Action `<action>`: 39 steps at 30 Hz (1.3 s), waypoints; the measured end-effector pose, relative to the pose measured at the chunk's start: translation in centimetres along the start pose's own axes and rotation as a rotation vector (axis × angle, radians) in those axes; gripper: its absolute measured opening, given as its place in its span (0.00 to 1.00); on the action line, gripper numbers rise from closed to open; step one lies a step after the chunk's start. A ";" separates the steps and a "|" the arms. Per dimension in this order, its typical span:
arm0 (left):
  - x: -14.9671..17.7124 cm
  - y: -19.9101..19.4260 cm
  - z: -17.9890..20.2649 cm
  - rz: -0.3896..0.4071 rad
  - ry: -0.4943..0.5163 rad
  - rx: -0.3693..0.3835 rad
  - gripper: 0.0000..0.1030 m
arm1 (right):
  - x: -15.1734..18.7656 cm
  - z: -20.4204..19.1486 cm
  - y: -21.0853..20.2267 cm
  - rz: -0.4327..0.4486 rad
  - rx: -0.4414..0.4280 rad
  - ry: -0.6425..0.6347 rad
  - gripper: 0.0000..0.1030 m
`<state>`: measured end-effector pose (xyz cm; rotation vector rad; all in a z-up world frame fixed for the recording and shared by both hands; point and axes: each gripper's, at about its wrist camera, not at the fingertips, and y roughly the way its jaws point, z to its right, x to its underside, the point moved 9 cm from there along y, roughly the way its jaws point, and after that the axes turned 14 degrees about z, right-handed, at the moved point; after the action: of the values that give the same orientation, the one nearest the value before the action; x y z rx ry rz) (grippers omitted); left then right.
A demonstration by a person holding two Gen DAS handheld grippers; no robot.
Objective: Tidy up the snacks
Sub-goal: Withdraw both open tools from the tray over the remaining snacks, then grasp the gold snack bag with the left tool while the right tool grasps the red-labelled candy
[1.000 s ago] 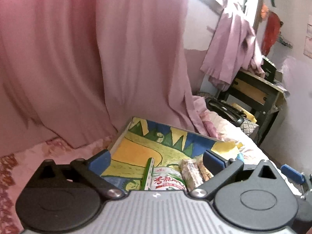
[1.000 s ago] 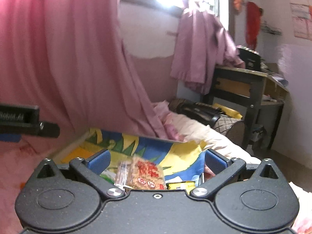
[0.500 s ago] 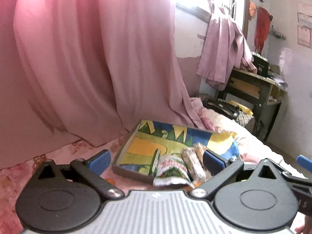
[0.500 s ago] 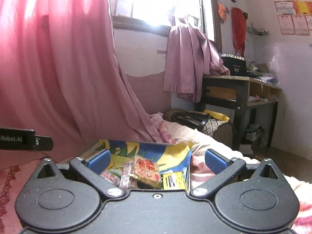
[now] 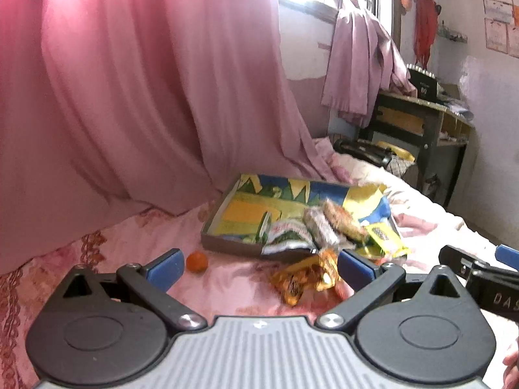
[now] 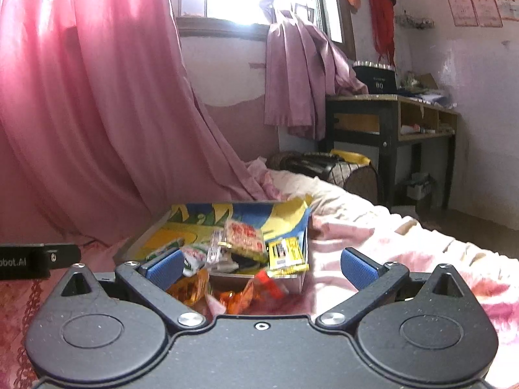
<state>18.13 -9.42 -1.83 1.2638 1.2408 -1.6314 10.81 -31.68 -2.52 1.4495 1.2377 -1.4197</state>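
Holding snack packets [image 5: 327, 227], tray [image 5: 227, 244] sits on bed; both tongs [image 5: 259, 267] [image 6: 261, 267] wide apart, empty.

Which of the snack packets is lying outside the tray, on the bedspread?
The crinkled orange packet, lying on the pink bedspread just in front of the tray. The other packets sit in the tray.

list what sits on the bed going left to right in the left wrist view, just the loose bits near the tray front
small orange fruit → orange snack packet → yellow packet, which lies at the tray right corner.
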 end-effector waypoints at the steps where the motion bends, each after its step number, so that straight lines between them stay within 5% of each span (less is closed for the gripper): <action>1: 0.4 -0.3 -0.1 -0.012 -0.001 -0.004 1.00 | 0.3 0.0 -0.2 -0.013 0.000 0.003 0.99; 13: 6.0 -2.6 -0.6 -0.189 0.087 -0.075 1.00 | 5.0 -1.6 -1.6 -0.204 -0.011 -0.031 0.99; 33: 9.2 -2.7 -3.9 -0.350 0.123 -0.198 1.00 | 8.2 -2.6 -0.8 -0.363 -0.045 -0.122 0.99; 39: 10.0 -2.0 -4.9 -0.421 0.099 -0.205 1.00 | 9.2 -2.5 0.2 -0.450 -0.081 -0.058 0.99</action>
<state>15.03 -4.00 -11.23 1.0124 1.7801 -1.6842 10.89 -28.07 -11.37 1.1073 1.6331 -1.6650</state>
